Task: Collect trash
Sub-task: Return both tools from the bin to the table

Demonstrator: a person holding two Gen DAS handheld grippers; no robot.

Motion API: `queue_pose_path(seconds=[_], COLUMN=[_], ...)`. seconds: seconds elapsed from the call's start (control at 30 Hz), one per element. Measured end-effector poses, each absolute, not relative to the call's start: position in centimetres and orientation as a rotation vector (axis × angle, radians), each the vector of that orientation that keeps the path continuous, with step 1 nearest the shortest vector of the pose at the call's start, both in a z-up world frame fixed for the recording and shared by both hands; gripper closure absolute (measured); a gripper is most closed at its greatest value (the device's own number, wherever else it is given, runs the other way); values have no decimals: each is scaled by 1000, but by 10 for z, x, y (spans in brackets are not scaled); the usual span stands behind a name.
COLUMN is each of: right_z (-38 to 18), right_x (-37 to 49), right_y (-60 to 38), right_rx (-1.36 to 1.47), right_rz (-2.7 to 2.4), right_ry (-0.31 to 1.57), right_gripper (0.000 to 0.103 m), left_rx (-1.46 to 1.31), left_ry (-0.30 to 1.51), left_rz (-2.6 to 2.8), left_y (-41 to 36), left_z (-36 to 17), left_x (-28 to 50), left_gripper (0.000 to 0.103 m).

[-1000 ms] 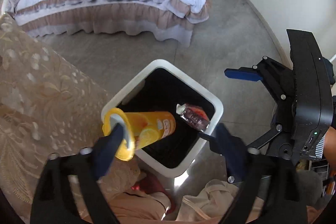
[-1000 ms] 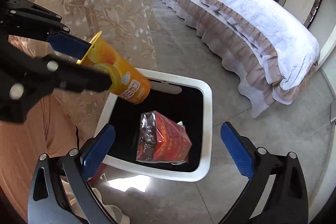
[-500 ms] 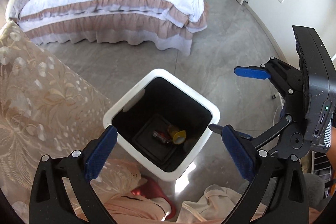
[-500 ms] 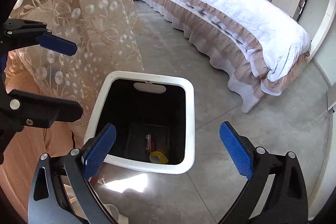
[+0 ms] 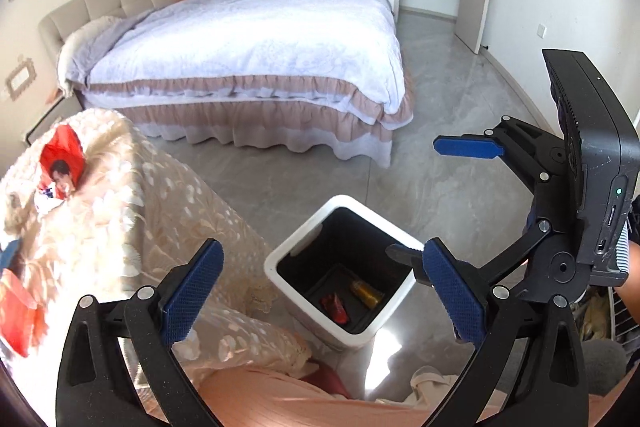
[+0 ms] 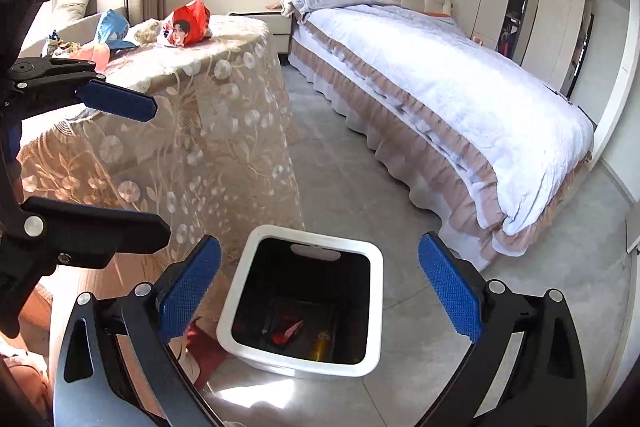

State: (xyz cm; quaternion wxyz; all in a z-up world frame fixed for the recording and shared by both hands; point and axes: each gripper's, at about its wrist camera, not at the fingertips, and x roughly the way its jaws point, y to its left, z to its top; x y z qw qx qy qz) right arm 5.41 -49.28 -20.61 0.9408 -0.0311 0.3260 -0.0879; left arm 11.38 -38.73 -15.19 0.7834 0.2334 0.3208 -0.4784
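Partly shadowed: bin (image 6: pixel 372 307) contents; wrapper (image 6: pixel 286 333) indistinct.

In the left wrist view, the red packet (image 5: pixel 334 307) and the yellow tube (image 5: pixel 367 293) at the bottom of the white bin (image 5: pixel 280 279) are too small to read. In the right wrist view the same bin floor is dark. The red wrapper (image 5: pixel 20 311) at the left edge is blurred and cut off. The table under the lace cloth (image 6: pixel 192 131) is fully hidden.
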Motion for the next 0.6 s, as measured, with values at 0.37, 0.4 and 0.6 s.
queue_pose_path(seconds=[0.37, 0.4, 0.6], right_z=[-155, -153, -143], right_x=[98, 105, 145], right_y=[-441, -436, -416], right_rx=[-144, -155, -180], right_rz=[-35, -21, 55], right_ry=[526, 518, 496], right_gripper=[5, 5, 5], left_rx=[475, 470, 457], left_ry=[570, 568, 586], left_rz=[-801, -779, -652], left_y=[-308, -300, -248], left_z=[-108, -106, -103], left_x=[143, 149, 186], left_gripper=[5, 5, 5])
